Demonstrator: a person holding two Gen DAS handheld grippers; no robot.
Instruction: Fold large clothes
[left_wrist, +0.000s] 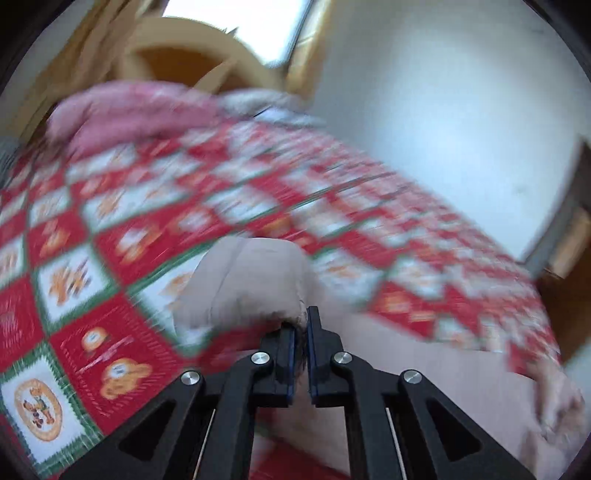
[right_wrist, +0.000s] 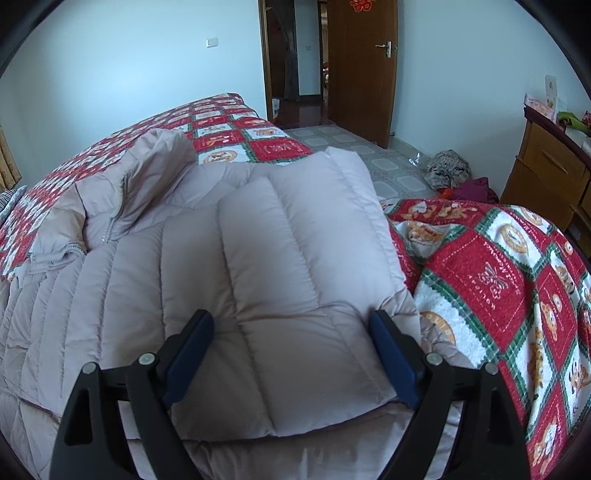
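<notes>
The left gripper (left_wrist: 301, 332) has its fingers pressed together on a bit of the coat (left_wrist: 251, 280), a beige fold bunched at 12 o'clock of the tips; I judge the pinch is there to carry that edge across for a fold. That view is smeared, so which part of the coat it holds I cannot tell. The right gripper (right_wrist: 291, 354) hangs with fingers spread wide, one each side of a folded panel without pressing it, probably poised to pin or take that layer. The coat (right_wrist: 258, 258) lies spread on the bed over the quilt (right_wrist: 491, 280), filling the middle of the right view. It is pale beige, puffy, stitched in long channels; a sleeve or side panel is laid over the body, and the collar (right_wrist: 155, 162) with its zip stands crumpled at 10 o'clock. It looks soft and springy, likely to puff back open
</notes>
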